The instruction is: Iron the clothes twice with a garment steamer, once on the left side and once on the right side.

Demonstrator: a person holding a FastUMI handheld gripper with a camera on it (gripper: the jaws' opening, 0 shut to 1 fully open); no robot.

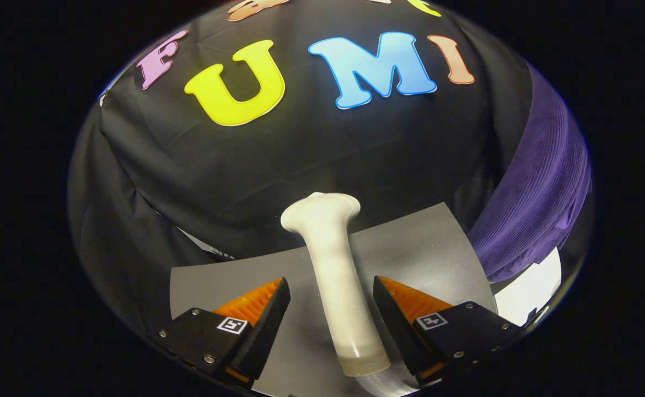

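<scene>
Now steamer (pixel 336 264) lies between open tool (pixel 331 314) fingers.

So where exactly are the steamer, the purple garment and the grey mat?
steamer (pixel 336 275): gripper view, on its handle, between the open fingers, neither touching it.
purple garment (pixel 537 204): gripper view, on its ribbed cloth, beyond the fingers.
grey mat (pixel 427 248): gripper view, on a bare part beside the steamer.

Small square black-and-white marker tags on both fingers (pixel 233 325) (coded patterns, not letters), no other readable text
</scene>
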